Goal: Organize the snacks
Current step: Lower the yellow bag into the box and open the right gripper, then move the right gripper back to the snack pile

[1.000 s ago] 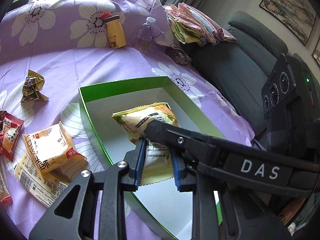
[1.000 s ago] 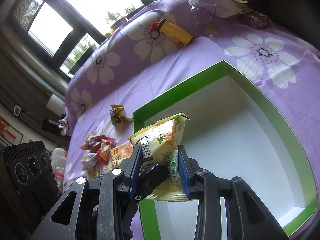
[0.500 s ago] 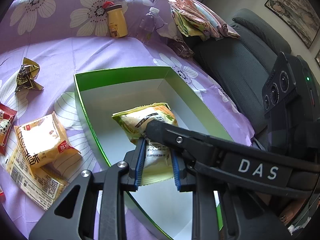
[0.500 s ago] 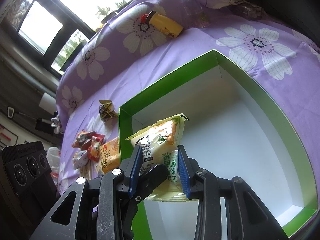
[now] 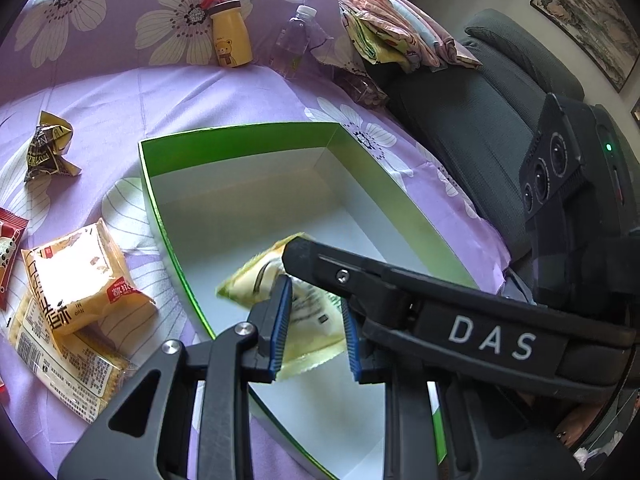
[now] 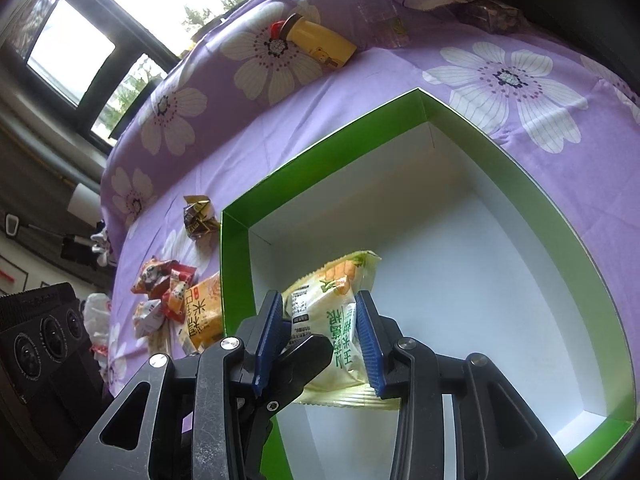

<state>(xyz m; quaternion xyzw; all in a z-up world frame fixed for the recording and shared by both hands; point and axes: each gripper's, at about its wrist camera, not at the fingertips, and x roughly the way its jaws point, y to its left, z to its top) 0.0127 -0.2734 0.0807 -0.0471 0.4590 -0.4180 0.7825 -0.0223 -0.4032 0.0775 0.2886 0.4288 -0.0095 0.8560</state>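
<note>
A pale yellow snack packet (image 5: 308, 320) with green print sits between the blue pads of both grippers, low inside the green-rimmed white box (image 5: 240, 136). It also shows in the right wrist view (image 6: 332, 320), over the same box (image 6: 400, 104). My left gripper (image 5: 314, 330) has widened and its pads no longer press the packet. My right gripper (image 6: 320, 340) still closes on the packet from the other side. The right gripper's black finger crosses the left wrist view above the packet.
Orange-yellow cracker packets (image 5: 80, 280) lie left of the box, with red candy wrappers (image 6: 168, 284) and a crumpled dark wrapper (image 5: 48, 148). A yellow bear bottle (image 5: 230, 34), a water bottle (image 5: 294, 40) and folded cloths (image 5: 400, 32) stand behind. A grey armchair (image 5: 480, 120) is at right.
The packet has been lowered deeper into the box. My left gripper's pads have spread apart from it. The right gripper keeps its hold.
</note>
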